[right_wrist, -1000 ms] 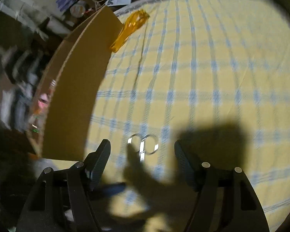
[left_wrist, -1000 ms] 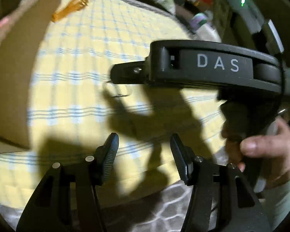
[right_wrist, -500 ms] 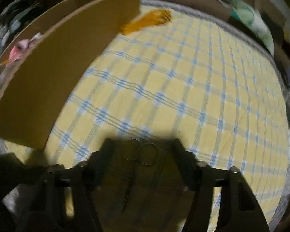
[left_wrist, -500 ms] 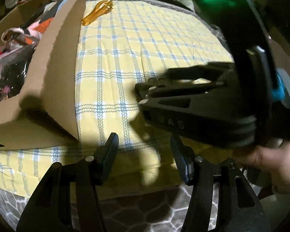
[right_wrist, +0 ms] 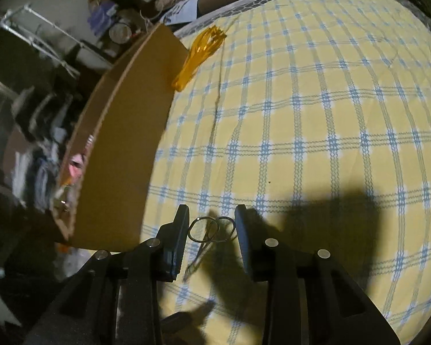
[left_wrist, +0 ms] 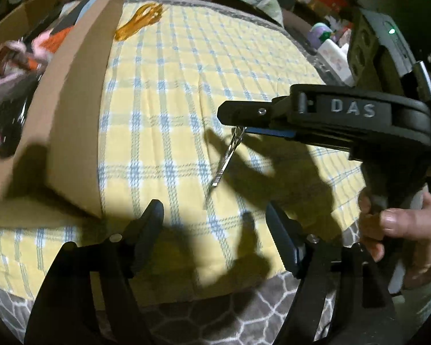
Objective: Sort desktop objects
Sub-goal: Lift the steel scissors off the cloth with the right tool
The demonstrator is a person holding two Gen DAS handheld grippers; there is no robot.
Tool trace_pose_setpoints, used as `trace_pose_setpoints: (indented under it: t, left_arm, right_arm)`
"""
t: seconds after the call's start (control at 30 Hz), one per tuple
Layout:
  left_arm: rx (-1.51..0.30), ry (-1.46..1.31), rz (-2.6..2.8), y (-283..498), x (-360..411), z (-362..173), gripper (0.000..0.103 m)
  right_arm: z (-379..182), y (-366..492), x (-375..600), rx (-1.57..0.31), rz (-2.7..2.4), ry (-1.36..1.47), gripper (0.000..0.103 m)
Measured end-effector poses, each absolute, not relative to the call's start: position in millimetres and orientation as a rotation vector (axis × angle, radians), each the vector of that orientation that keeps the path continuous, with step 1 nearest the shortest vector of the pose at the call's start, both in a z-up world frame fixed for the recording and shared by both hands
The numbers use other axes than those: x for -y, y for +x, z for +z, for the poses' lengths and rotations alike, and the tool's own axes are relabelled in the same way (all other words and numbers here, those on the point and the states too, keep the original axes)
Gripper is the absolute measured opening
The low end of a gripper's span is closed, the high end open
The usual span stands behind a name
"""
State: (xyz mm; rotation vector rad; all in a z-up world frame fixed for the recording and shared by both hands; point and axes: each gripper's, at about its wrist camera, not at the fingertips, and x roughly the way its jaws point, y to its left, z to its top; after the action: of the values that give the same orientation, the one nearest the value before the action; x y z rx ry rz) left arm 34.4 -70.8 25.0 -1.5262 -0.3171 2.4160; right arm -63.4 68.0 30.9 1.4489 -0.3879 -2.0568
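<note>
The left gripper (left_wrist: 212, 230) was opening with nothing between its fingers. Beyond it, the right gripper (right_wrist: 211, 224) was closing around the small metal scissors (right_wrist: 208, 237), their blades hanging down above the checked bedspread (right_wrist: 316, 115). Left of the scissors stood the cardboard box (right_wrist: 123, 143); farther off, beside its corner, lay the orange hanger (right_wrist: 199, 54).
</note>
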Motion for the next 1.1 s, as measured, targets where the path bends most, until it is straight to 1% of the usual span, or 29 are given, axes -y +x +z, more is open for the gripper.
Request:
trace_pose_setpoints:
  t: [0.17, 0.4, 0.47, 0.53, 0.57, 0.63, 0.83, 1.1]
  left_arm:
    - [0.198, -1.459, 2.471, 31.8, 59.3, 34.3, 0.071]
    - [0.233, -1.442, 2.435, 37.6, 52.6, 40.5, 0.069]
    - [0.225, -1.411, 2.423, 39.8, 49.2, 45.1, 0.058]
    - [0.192, -1.389, 2.409, 40.7, 44.9, 48.9, 0.033]
    - [0.192, -1.357, 2.389, 42.7, 43.6, 51.2, 0.028]
    - [0.185, -1.351, 2.353, 43.2, 39.3, 51.4, 0.006]
    - [0.261, -1.343, 2.337, 45.9, 40.3, 56.6, 0.004]
    - [0.339, -1.268, 2.395, 43.6, 68.2, 86.8, 0.004]
  right_arm:
    - [46.4, -57.2, -70.5, 0.368, -2.061, 1.399, 0.033]
    - [74.0, -39.9, -71.2, 0.314, -2.044, 1.314, 0.033]
    - [78.3, -35.3, -74.0, 0.293, -2.039, 1.312, 0.033]
    - [78.9, -31.8, -78.4, 0.297, -2.03, 1.316, 0.033]
    - [78.0, -30.9, -80.9, 0.298, -2.03, 1.324, 0.033]
    - [77.1, -31.0, -84.2, 0.307, -2.025, 1.332, 0.033]
    - [82.8, -28.1, -84.6, 0.314, -2.026, 1.314, 0.033]
    - [110.4, -32.5, -66.4, 0.332, -2.027, 1.235, 0.033]
